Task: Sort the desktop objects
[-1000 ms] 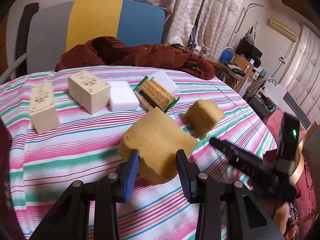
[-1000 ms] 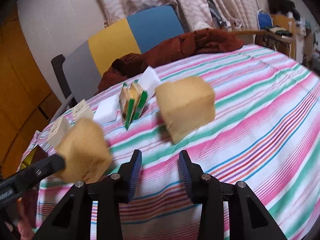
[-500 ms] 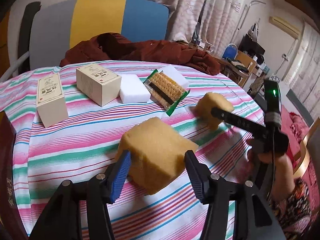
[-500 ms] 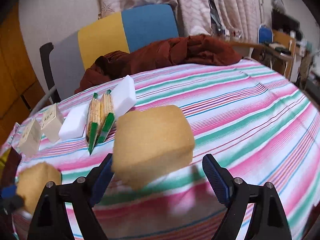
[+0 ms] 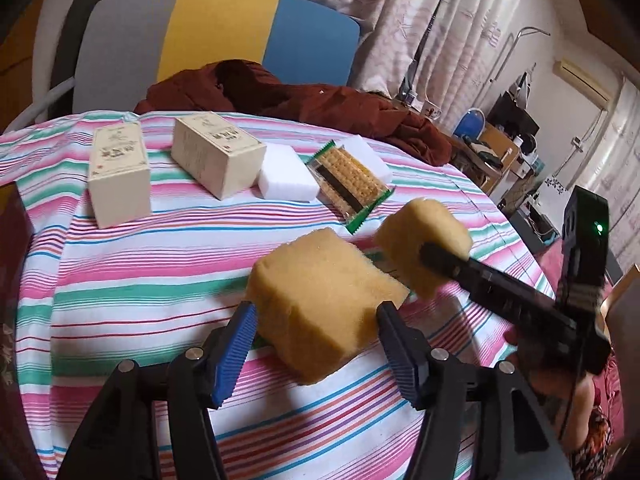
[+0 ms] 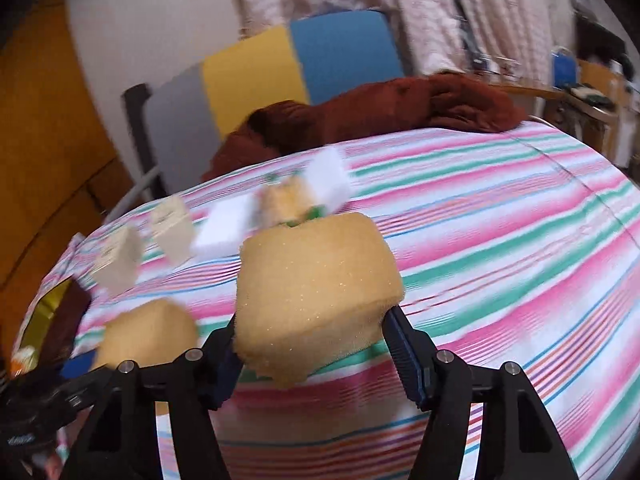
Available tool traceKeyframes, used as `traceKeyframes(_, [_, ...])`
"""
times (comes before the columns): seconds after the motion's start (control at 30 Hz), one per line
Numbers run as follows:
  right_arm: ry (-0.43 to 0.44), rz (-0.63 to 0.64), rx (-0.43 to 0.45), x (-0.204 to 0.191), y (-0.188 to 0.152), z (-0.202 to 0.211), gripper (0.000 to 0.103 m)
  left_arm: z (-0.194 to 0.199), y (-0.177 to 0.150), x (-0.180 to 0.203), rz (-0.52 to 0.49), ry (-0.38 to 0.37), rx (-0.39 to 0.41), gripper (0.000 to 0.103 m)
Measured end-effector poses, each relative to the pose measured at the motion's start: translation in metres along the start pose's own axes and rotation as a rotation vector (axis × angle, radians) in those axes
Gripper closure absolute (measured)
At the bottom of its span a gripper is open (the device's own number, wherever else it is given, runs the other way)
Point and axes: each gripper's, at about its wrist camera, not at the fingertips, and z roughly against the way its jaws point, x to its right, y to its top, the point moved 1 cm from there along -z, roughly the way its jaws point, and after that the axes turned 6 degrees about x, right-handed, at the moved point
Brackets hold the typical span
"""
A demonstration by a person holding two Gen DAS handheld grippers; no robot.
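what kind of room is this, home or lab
Most likely a lived-in home room: a round table under a pink and green striped cloth, patterned pale curtains behind it, and a dark red garment heaped beside a grey, yellow and blue chair back.

Soft, even daylight filters through the curtains [image 5: 432, 20], leaving only faint shadows on the striped tabletop [image 5: 132, 272]. The left wrist view is mostly sharp. The right wrist view is smeared by motion blur. Both bend strongly and darken at the edges.
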Motion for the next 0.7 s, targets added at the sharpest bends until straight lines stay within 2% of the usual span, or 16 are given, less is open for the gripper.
traceKeyframes(0.2, [0.053, 0.065, -0.039, -0.045, -0.011, 0.001, 0.037, 0.019, -0.001, -0.012, 0.014, 0.025, 0.024, 0.039])
traceKeyframes(0.3, [0.073, 0.052, -0.068, -0.056, -0.019, 0.002, 0.037, 0.026, -0.003, -0.018, 0.042, 0.025, 0.023, 0.041])
traceKeyframes(0.43, [0.081, 0.006, -0.108, -0.057, -0.03, 0.01, 0.037, 0.031, -0.007, -0.022, 0.111, -0.036, 0.001, 0.041])
traceKeyframes(0.53, [0.097, -0.018, -0.136, -0.056, -0.039, 0.017, 0.037, 0.032, -0.008, -0.014, 0.124, -0.065, -0.012, 0.04])
traceKeyframes(0.7, [0.082, -0.021, -0.15, -0.054, -0.048, 0.025, 0.038, 0.022, -0.005, 0.004, 0.076, -0.017, -0.023, 0.039])
